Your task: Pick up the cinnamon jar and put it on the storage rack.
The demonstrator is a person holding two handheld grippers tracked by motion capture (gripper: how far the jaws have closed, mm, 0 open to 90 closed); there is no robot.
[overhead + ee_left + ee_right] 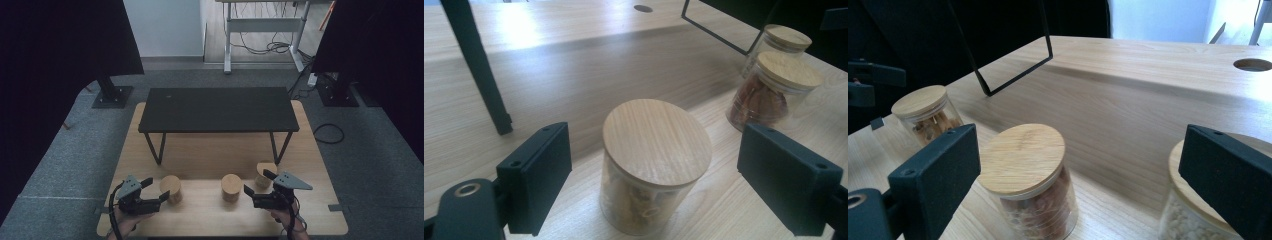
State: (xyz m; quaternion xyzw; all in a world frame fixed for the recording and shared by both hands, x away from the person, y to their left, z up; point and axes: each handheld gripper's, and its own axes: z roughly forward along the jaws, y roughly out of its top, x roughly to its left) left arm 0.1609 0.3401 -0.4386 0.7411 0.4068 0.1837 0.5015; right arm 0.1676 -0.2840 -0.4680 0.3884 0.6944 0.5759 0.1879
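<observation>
- Left hand-held gripper (155,191) has jaws spread wide, nothing clamped; the left jar (655,165) sits on the table (210,212) between the two pads, touching neither, so this looks like a line-up for a side grasp on the body just below the lid.
- Left hand (126,221) holds the tool low and near level, which suits taking the jar from the side and not from above.
- Right hand-held gripper (256,182) also has jaws apart and empty; middle jar (1030,180) stands just ahead of its left pad, right jar (1198,210) sits partly behind its right pad. Cannot tell which of the two it is meant for.
- All three jars are upright in a row along the near edge of the table, lids on, each within reach of a hand-held gripper.
- Wooden lid (656,141) of the left jar sits flat and closed; brownish contents show through the glass.
- Black shelf (219,109) stands well beyond both hand-held grippers, top bare; a likely place for the jars, as a guess.
- Writing: none readable. No brand, label or print on jars, lids or pads in any view.
</observation>
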